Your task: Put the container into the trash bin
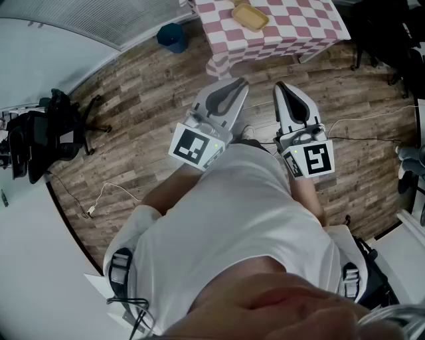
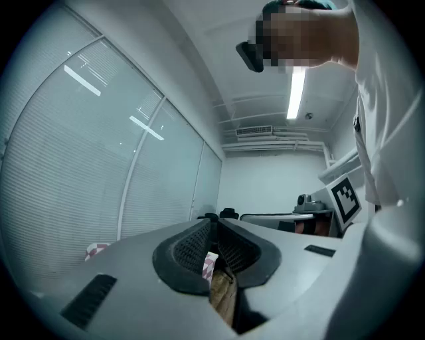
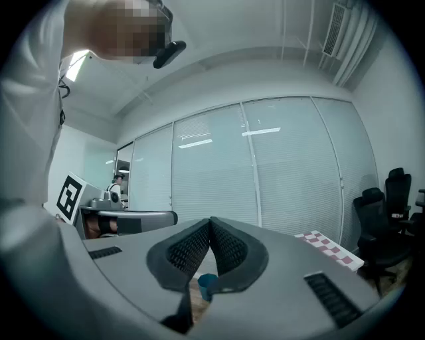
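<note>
The tan container (image 1: 250,16) sits on the checked-cloth desk (image 1: 299,23), near its edge. It is a shallow tray, and its inside looks bare. The blue trash bin (image 1: 172,36) stands on the wood floor (image 1: 133,133) just left of the desk, well apart from the container. I cannot make out what is in it.

The person holds both tools level in front of the white shirt (image 1: 226,226), pointing toward the desk. The left gripper (image 1: 239,82) has its fingers clenched together on nothing, and so does the right gripper (image 1: 278,85).

Only the head view shows the container. The left gripper view catches a sliver of checked cloth below its closed fingers (image 2: 196,242). The right gripper view shows a blue scrap there, likely the bin, and an office chair (image 3: 382,219) by the blinds.
</note>
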A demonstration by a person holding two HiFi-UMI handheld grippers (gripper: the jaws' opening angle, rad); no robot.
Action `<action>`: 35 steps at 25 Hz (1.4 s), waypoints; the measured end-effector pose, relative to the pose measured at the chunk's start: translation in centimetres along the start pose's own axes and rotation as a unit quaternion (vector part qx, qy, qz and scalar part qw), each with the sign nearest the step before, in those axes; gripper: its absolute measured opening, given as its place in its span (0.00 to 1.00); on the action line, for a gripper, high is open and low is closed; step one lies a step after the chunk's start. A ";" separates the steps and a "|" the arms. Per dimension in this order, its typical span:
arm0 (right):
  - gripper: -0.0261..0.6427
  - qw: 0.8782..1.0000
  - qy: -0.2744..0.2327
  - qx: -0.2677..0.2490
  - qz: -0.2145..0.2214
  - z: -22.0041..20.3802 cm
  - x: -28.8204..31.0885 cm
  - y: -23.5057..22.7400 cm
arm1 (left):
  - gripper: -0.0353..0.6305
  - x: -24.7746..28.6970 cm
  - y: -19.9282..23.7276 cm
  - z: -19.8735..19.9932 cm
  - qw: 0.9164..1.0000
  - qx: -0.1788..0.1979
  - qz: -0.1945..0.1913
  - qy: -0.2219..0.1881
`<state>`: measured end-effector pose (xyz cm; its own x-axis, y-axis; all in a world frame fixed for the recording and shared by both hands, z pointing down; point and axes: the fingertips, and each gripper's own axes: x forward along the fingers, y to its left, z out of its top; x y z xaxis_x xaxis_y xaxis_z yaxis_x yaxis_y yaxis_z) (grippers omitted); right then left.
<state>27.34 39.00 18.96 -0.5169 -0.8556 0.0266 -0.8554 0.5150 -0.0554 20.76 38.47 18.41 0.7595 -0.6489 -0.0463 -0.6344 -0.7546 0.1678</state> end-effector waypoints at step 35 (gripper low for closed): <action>0.09 0.998 -0.007 0.003 0.055 -0.6 -1.2 -8.9 | 0.14 8.2 -2.5 -3.1 0.999 0.008 0.048 0.022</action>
<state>35.55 35.46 20.02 -0.6067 -0.7949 0.0068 -0.7937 0.6052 -0.0624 28.99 35.37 20.68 0.7008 -0.7132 0.0132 -0.7062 -0.6911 0.1535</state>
